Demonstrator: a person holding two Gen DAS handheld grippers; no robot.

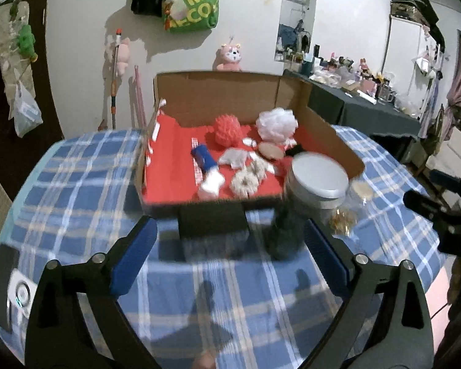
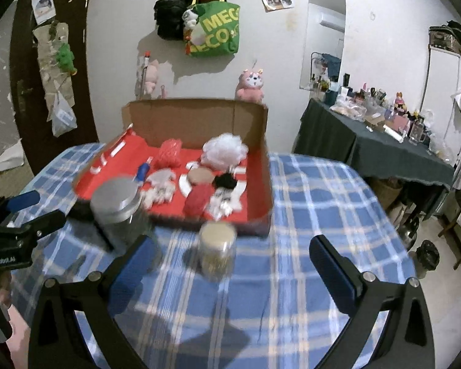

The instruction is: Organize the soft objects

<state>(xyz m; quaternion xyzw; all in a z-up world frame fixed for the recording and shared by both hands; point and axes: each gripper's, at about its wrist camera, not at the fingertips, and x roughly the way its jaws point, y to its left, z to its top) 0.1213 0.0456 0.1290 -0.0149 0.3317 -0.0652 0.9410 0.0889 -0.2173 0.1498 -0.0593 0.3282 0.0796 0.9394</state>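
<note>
A cardboard box (image 1: pixel 218 92) lined in red sits on the plaid table. Inside lie a red mesh pouf (image 1: pixel 227 129), a white pouf (image 1: pixel 276 126), a blue-and-white soft piece (image 1: pixel 207 169), a cream scrunchie (image 1: pixel 246 181) and other small soft items. In the right wrist view the same box (image 2: pixel 193 120) also shows a dark red piece (image 2: pixel 196 200) and a black scrunchie (image 2: pixel 226 180). My left gripper (image 1: pixel 230 252) is open over the cloth before the box, nothing between its fingers. My right gripper (image 2: pixel 233 244) is open; a small jar (image 2: pixel 216 246) stands just ahead, untouched.
A big glass jar with a metal lid (image 1: pixel 316 181) stands at the box's front corner, with a black block (image 1: pixel 213 221) beside it. A dark device (image 1: pixel 12 289) lies at the table's left edge. A cluttered dark side table (image 2: pixel 368 141) is off to the right.
</note>
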